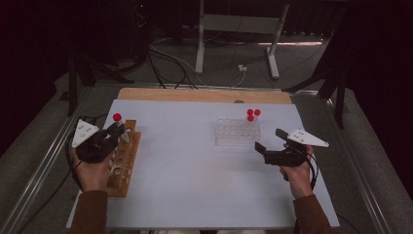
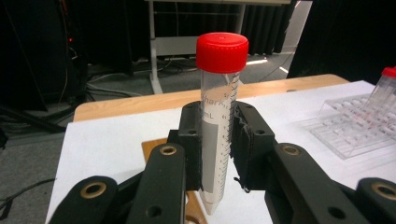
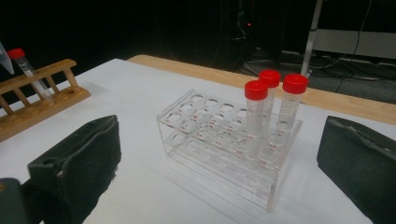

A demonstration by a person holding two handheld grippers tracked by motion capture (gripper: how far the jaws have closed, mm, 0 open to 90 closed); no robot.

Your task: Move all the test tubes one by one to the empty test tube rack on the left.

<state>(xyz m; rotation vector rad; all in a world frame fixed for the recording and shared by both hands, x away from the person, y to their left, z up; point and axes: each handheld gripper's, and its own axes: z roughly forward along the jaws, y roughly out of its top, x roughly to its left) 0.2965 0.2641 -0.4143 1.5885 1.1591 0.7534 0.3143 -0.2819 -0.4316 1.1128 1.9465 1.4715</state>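
Upright between the pads of my left gripper [image 2: 217,154], a clear plastic tube [image 2: 218,135] with a red screw cap [image 2: 222,51] hangs over the far end of the wooden rack [image 1: 124,163] at the table's left edge, its pointed tip clear of the wood. Seemingly empty, it should be very light, stiff but smooth-walled, so I judge a squeeze on the mid-body below the cap the safest hold; pinching the tapered tip would let it slip. My right gripper [image 3: 219,154] waits spread wide, holding nothing, near the clear plastic rack [image 3: 224,144] on the right, where three more red-capped tubes [image 3: 271,112] stand together at its far end. Both racks rest on a white sheet [image 1: 195,165] laid over a wooden tabletop [image 1: 195,95]. Beyond lies a dark room with grey floor, loose cables [image 1: 165,58] and a white metal stand [image 1: 238,29].
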